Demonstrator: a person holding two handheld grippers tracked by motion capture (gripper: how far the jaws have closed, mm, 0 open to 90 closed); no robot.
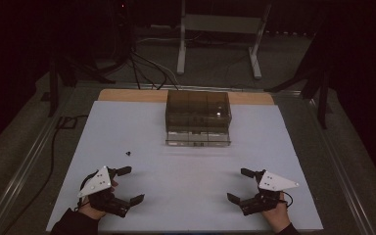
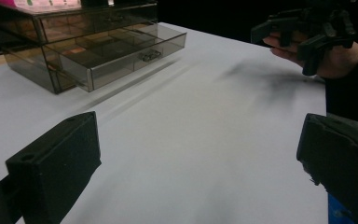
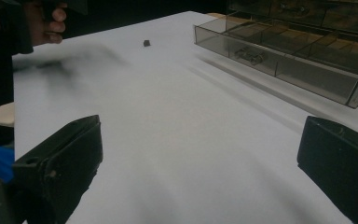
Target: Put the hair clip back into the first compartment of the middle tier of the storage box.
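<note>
A smoky see-through drawer box (image 1: 198, 115) stands at the back middle of the white table (image 1: 186, 196), with its bottom drawer (image 2: 121, 58) pulled out a little. The drawer's small handle (image 3: 249, 55) faces the front. A tiny black piece (image 1: 128, 153) lies on the table left of the box, also visible from the right gripper as a black piece (image 3: 146, 43). My left gripper (image 1: 133, 184) rests open near the front left, holding nothing. My right gripper (image 1: 237, 184) rests open near the front right, likewise with nothing in it. The two grippers face each other across bare table.
A wooden strip (image 1: 127, 95) runs along the table's back edge. Beyond it, on the floor, stand a metal frame (image 1: 220, 29) and several cables (image 1: 147, 68). A dark cable (image 1: 61, 127) trails off the left side. The surroundings are dark.
</note>
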